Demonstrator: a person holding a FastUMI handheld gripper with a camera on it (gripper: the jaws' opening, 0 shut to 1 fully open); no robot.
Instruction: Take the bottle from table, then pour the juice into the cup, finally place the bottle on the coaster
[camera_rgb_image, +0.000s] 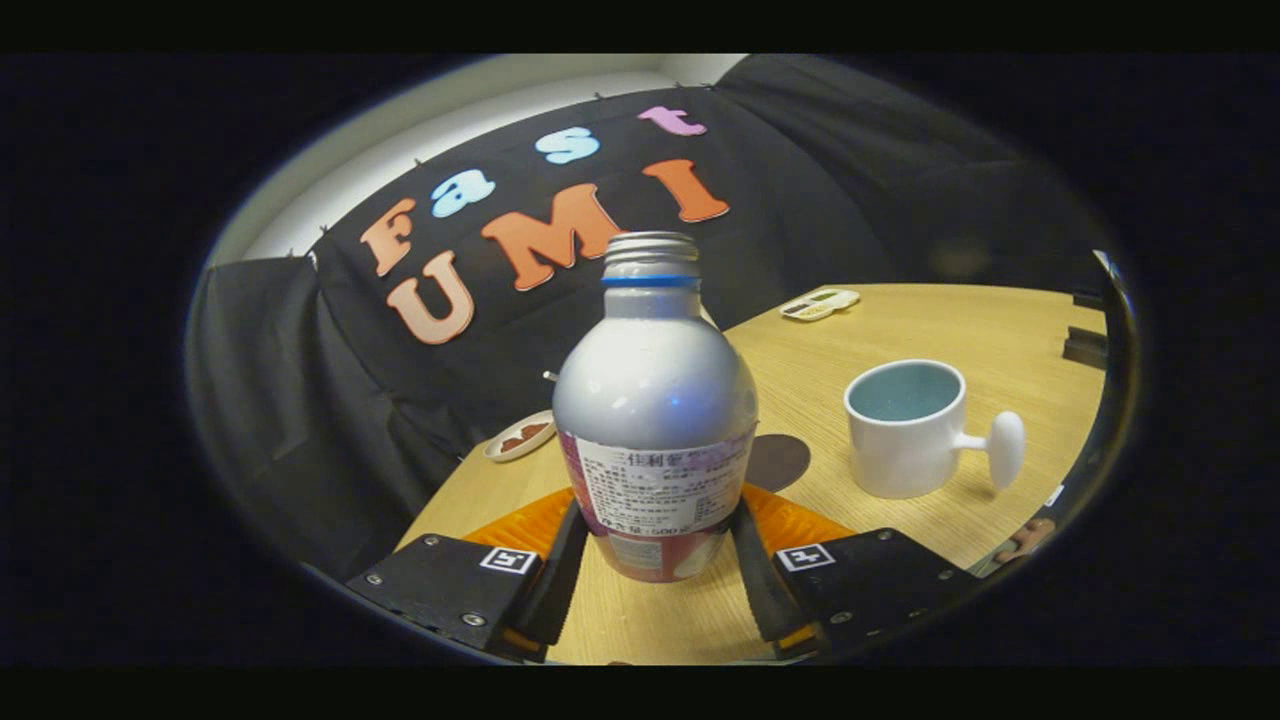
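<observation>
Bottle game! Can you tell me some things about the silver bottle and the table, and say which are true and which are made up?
1. The silver metal bottle with a paper label sits between the two black fingers of the gripper. True; both fingers press on its lower part.
2. The bottle has a cap on. False; its threaded neck is open, with only a blue ring below.
3. The white cup with a pale blue inside lies tipped over. False; it stands upright on the light wooden table.
4. A dark round coaster lies just behind the bottle. True.
5. The cup has a knob-ended handle. True.
</observation>
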